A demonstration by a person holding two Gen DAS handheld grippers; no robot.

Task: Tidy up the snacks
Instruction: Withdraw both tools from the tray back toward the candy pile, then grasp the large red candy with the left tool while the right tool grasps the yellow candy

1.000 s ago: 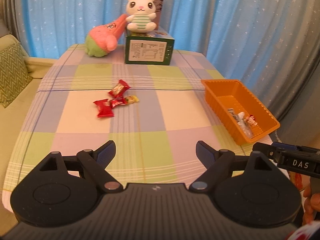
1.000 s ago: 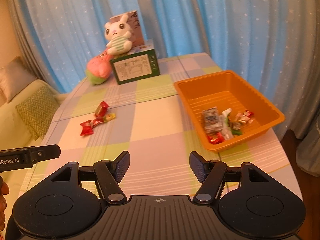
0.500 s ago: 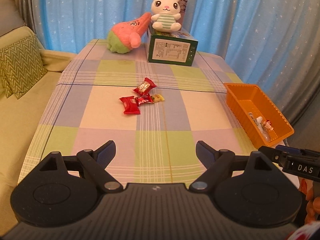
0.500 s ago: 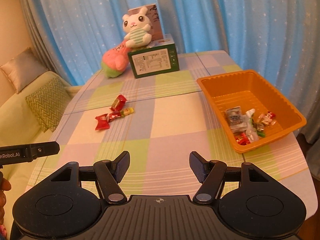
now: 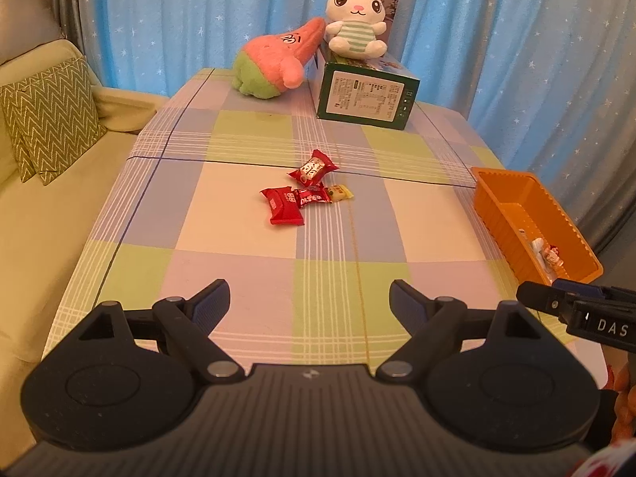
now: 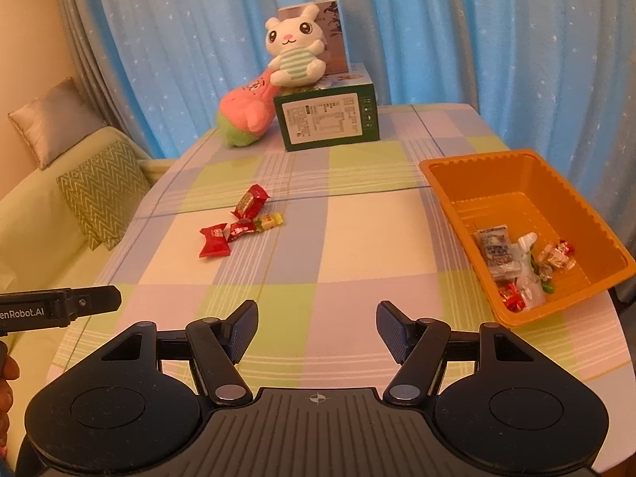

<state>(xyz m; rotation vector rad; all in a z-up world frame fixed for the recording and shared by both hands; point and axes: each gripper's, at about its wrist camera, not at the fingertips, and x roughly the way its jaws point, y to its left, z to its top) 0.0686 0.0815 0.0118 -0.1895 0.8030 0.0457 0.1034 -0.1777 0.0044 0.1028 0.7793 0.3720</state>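
Several wrapped snacks lie together mid-table: a red packet, a small red candy, a yellow candy and a red-and-white packet. An orange basket at the table's right edge holds several wrapped snacks. My left gripper hovers open over the near table edge with nothing between its fingers. Beside it, my right gripper is open and empty as well. Both grippers are well short of the loose snacks.
A green box stands at the table's far end, a white plush rabbit on top and a pink-green plush leaning beside it. A sofa with a zigzag cushion flanks the left. Blue curtains hang behind.
Both views have swung left, so the snacks, box and basket slid rightward in frame. The scene also appears somewhat closer. Neither gripper's opening has changed.
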